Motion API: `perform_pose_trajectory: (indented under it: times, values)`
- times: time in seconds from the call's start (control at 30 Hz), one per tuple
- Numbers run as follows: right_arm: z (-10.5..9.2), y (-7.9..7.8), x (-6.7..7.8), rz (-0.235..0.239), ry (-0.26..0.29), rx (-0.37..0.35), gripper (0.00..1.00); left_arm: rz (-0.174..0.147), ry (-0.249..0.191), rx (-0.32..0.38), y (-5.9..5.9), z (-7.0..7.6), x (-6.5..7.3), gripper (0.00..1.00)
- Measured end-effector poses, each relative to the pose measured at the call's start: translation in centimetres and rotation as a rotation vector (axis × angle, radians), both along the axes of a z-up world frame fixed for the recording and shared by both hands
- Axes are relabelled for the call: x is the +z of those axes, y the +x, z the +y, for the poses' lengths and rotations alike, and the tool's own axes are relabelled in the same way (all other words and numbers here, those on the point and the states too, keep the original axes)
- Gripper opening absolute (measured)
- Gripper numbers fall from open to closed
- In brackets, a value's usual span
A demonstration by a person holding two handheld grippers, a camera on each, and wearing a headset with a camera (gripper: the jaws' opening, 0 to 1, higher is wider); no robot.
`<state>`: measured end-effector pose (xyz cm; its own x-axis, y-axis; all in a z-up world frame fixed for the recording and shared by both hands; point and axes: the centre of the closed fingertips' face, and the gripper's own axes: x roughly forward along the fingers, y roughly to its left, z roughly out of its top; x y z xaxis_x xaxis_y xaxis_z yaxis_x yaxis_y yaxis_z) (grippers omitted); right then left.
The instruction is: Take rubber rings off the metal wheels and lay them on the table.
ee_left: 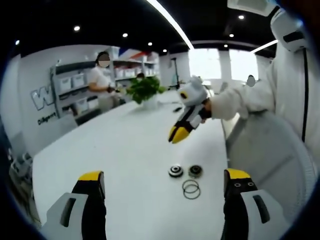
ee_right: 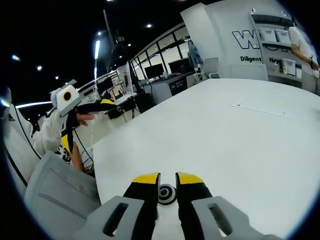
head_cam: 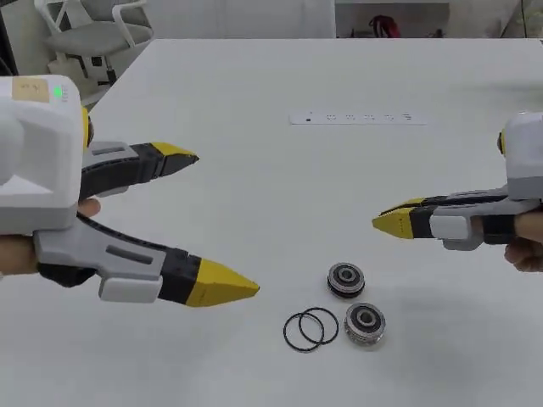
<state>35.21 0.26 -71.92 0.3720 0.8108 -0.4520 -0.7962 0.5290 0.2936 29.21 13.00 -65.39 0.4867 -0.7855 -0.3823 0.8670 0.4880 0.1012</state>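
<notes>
Two rubber rings [head_cam: 310, 328] lie flat and overlapping on the white worktop [head_cam: 254, 102], off the wheels, between the two tools and lower than both sets of tips in the head view. Just beside the rings, on the side toward the right tool [head_cam: 392, 223], sits the first metal wheel [head_cam: 365, 324]; the second metal wheel [head_cam: 346, 280] rests just beside it, closer to that tool's tips. The right tool hangs above the worktop, its yellow-tipped jaws clenched almost together and grasping nothing; in the right gripper view one wheel [ee_right: 167, 194] shows through the narrow gap just past the tips [ee_right: 167, 179]. The left tool [head_cam: 214, 222] is released, jaws spread wide and holding nothing, well apart from the parts. In the left gripper view the wheels and the rings [ee_left: 190, 189] lie ahead between its spread jaws [ee_left: 164, 176], with the right tool [ee_left: 179, 134] beyond them.
</notes>
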Motion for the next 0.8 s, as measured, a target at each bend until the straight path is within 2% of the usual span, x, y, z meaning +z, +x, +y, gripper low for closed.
perform_pose_trajectory:
  times: [0.3,0.57,0.67,0.77,0.8]
  values:
    - [-0.9,0.7,-0.4,-0.002,-0.014,-0.016,0.10,-0.037,-0.004,-0.062,1.9,-2.7,1.7,1.00]
    - [-1.4,1.0,-0.5,-0.003,-0.015,-0.021,0.10,-0.039,-0.009,-0.110,3.6,-5.5,2.5,1.00]
    - [-1.4,1.1,-0.6,0.001,-0.011,-0.019,0.10,-0.046,-0.007,-0.119,4.7,-6.4,2.8,1.00]
    - [-1.5,1.0,-0.9,0.003,-0.017,-0.013,0.10,-0.058,0.030,-0.114,6.2,-7.4,2.3,1.00]
    - [-1.6,1.0,-1.0,0.004,-0.020,-0.011,0.09,-0.058,0.027,-0.118,6.5,-7.8,2.3,1.00]
